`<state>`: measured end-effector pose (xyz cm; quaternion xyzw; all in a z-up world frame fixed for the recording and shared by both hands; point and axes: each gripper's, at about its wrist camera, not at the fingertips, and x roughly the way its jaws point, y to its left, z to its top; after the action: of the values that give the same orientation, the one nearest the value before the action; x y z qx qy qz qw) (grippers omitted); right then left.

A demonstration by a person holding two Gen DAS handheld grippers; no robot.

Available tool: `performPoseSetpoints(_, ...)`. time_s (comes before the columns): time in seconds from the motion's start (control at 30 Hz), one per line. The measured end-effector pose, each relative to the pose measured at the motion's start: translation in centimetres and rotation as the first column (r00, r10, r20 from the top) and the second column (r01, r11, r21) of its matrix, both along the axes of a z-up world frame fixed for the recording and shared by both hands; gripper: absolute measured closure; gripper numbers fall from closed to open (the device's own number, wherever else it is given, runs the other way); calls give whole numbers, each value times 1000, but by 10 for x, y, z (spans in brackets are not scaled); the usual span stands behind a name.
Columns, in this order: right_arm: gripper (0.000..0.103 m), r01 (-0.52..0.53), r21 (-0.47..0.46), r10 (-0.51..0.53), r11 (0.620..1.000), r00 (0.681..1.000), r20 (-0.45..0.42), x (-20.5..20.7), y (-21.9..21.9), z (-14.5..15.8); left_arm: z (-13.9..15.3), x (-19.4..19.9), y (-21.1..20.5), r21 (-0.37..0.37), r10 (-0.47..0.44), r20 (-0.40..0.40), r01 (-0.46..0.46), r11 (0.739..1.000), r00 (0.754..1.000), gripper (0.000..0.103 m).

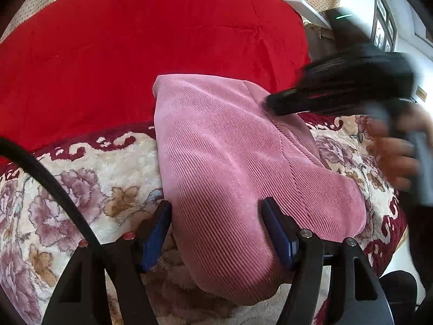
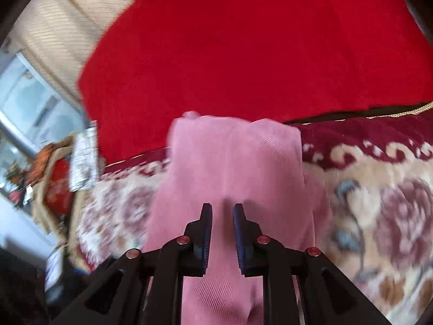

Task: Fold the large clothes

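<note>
**Pink garment partly folded on a floral blanket**

Corduroy-like pink garment (image 1: 238, 157) lay in a long, narrow bundle on a cream and maroon floral blanket (image 1: 81, 189), its far end touching a bright red bedcover (image 1: 135, 54) toward 12 o'clock. It looked folded lengthwise already, with a seam and an overlapping layer visible along its 3 o'clock side. Judging from that shape, the long folds were done and at least one crosswise fold was probably left to make a compact stack.

The left hand-held gripper (image 1: 216, 233) was spread wide, its blue pads on either side of the near end of the bundle; the 3 o'clock pad rested against the cloth, but nothing was pinched. The right hand-held gripper (image 2: 222, 233), blurred by motion, hovered over the garment's middle with its jaws nearly together and a narrow gap between them. Whether any fabric was caught there could not be told. In the left view it reached in from 3 o'clock, held by a bare hand (image 1: 397, 151).

No brand, label or readable writing showed on the garment. Framed pictures (image 1: 384, 24) at 2 o'clock were too small to read.
</note>
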<state>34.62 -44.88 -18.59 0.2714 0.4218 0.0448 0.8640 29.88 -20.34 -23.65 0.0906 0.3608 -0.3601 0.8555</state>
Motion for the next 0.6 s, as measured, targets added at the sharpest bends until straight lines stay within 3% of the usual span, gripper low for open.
performPoseSetpoints(0.1, 90, 73, -54, -79, 996, 990, -117, 52, -15, -48, 1, -1, -4, -1, 2, 26, -2, 1000, 1000, 33)
performPoseSetpoints(0.13, 91, 74, -15, -76, 997, 986, -147, 65, -22, -67, 1, -1, -4, -5, 10, 31, -10, 1000, 999, 32)
performPoseSetpoints(0.2, 92, 101, 62, -92, 993, 987, -135, 71, -34, -77, 2, 0, -3, -8, 14, 27, -14, 1000, 1000, 30)
performPoseSetpoints(0.4, 87, 106, 57, -98, 993, 988, -116, 41, -39, -46, 11, 0, 6, -40, 47, 14, -47, 998, 999, 27)
performPoseSetpoints(0.47, 86, 109, 92, -103, 990, 993, -59, 13, -42, -29, 20, -4, 9, -37, 48, 45, -46, 998, 998, 27)
performPoseSetpoints(0.6, 86, 68, 74, -69, 995, 997, 19, -29, -36, 1, 39, -13, 21, -65, 46, 98, -39, 997, 994, 27)
